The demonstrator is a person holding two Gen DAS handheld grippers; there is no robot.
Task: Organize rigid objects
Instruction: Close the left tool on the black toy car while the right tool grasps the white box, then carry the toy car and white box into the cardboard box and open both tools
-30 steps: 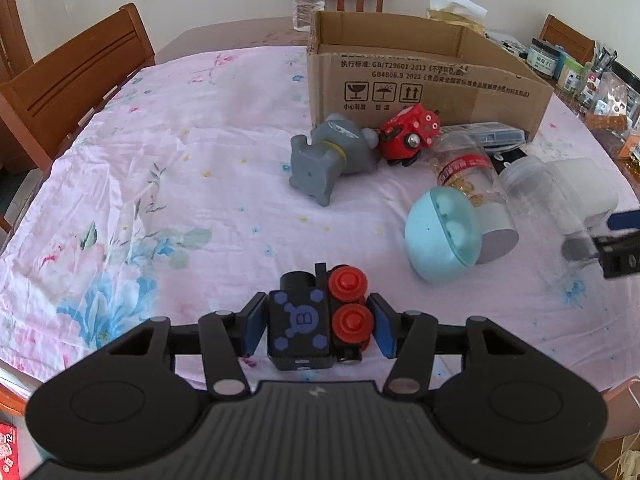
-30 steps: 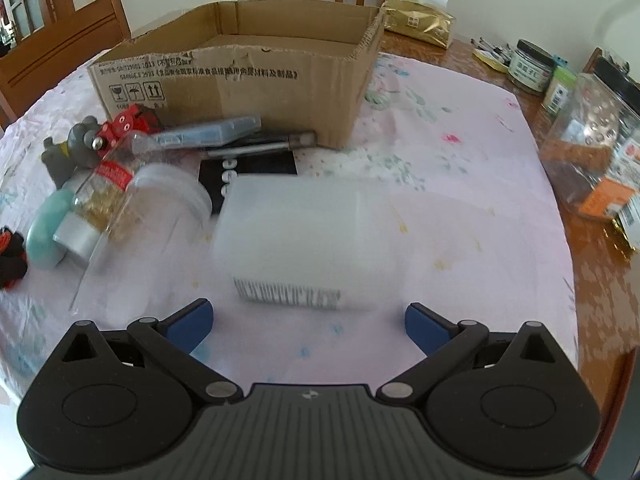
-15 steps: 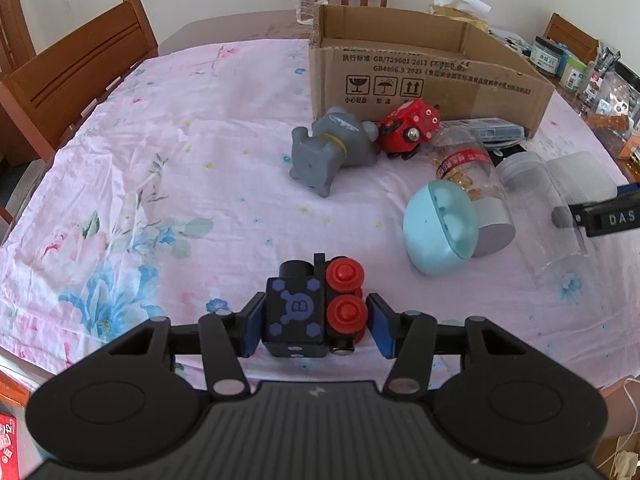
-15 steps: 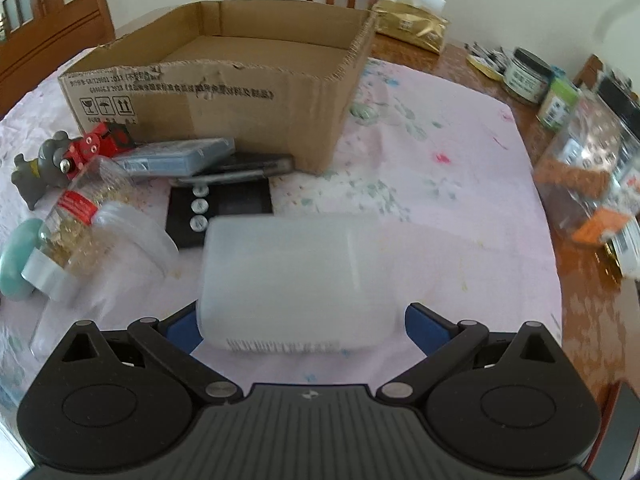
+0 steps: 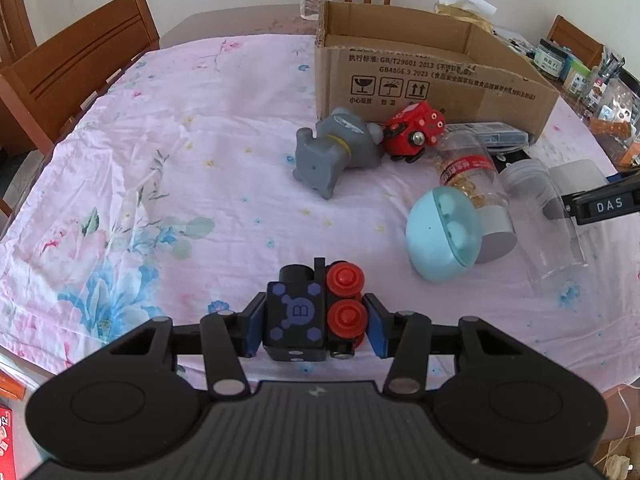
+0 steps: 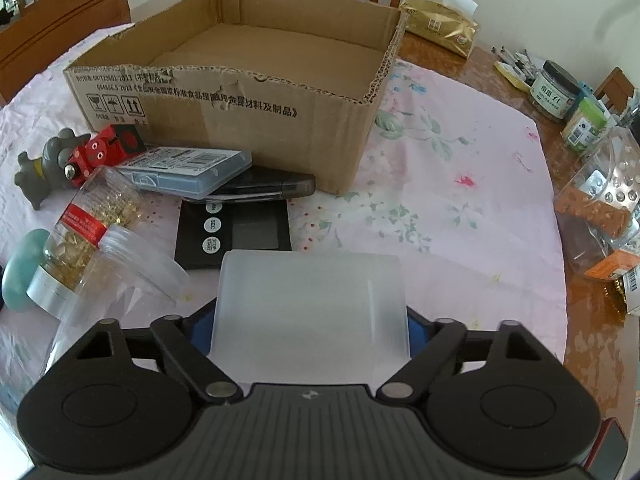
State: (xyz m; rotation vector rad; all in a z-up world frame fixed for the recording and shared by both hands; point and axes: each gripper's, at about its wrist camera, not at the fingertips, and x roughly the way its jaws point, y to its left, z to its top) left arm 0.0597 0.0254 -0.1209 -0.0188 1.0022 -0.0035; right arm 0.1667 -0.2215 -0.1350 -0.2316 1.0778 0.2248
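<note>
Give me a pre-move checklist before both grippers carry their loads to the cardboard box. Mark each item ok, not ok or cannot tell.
1. Left gripper shut on the black toy train: ok, both pads sit against its sides.
2. Right gripper gripping the frosted plastic box: ok; its jaws have just been closing, with the box between them and both pads at its sides.
3. Cardboard box has room: ok, the visible inside looks empty.
4. Clear jar beside the right gripper stays out of the way: cannot tell, it lies very close.
5. Train lifted off the tablecloth: cannot tell.
</note>
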